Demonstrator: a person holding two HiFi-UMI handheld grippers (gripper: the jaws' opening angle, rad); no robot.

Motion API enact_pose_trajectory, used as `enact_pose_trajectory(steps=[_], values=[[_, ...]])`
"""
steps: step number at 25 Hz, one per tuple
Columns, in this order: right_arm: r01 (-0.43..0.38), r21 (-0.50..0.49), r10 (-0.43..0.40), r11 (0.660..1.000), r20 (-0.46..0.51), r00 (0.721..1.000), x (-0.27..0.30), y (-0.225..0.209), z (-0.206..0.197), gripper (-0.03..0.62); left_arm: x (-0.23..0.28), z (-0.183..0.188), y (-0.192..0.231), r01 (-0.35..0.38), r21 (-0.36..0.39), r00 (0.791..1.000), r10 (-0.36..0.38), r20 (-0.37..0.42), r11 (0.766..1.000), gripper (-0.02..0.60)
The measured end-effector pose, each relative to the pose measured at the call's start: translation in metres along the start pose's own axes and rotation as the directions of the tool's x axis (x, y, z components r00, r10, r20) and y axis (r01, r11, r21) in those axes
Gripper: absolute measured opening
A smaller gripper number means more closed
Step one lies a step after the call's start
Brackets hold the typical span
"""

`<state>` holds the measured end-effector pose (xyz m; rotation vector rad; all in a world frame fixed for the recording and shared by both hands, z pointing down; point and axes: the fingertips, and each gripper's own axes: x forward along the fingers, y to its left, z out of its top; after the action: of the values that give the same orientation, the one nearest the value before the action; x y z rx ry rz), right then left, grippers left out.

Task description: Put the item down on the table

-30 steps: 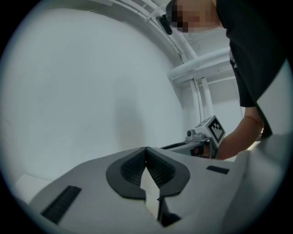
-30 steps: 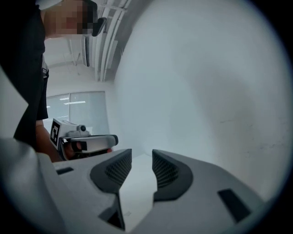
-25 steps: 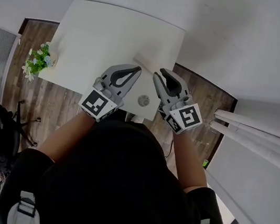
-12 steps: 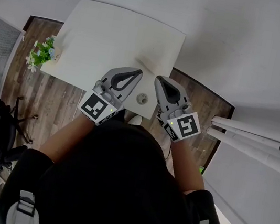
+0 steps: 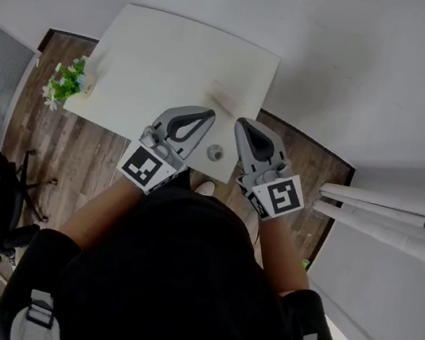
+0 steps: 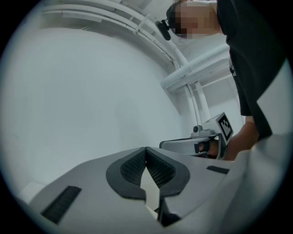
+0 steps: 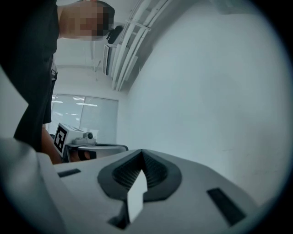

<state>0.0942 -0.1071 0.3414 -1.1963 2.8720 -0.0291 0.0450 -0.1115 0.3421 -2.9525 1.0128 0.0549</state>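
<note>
Covering table [image 5: 175, 54] edge: left tool [image 5: 210, 114]

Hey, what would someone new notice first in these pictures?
The left hand-held gripper and right hand-held gripper, both shut and empty, hover side by side over a white table. A small green plant sits at its left edge.

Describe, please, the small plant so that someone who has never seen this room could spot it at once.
Find the white table seen from above in the head view. At its left edge, beside the wood floor, stands the small plant. It is the only green thing there, leafy with pale blossoms.
</note>
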Motion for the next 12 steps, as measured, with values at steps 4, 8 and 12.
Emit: enact_pose_trajectory(steps=[4,8,12], values=[[-0.009,0.005,0.009,1.0,0.005,1.0,-0.002,0.006,0.001,0.002,-0.004,-0.002,-0.001,-0.013,-0.002,1.0,0.013,-0.004,1.0,-0.006],[-0.015,0.004,0.015,1.0,0.007,1.0,-0.001,0.011,0.004,0.002,-0.009,0.002,-0.004,-0.008,0.015,1.0,0.008,-0.004,1.0,-0.006],[-0.009,-0.001,0.009,1.0,0.012,1.0,0.0,0.01,0.005,0.002,-0.011,0.005,-0.002,-0.01,0.024,1.0,0.01,0.0,1.0,-0.006]])
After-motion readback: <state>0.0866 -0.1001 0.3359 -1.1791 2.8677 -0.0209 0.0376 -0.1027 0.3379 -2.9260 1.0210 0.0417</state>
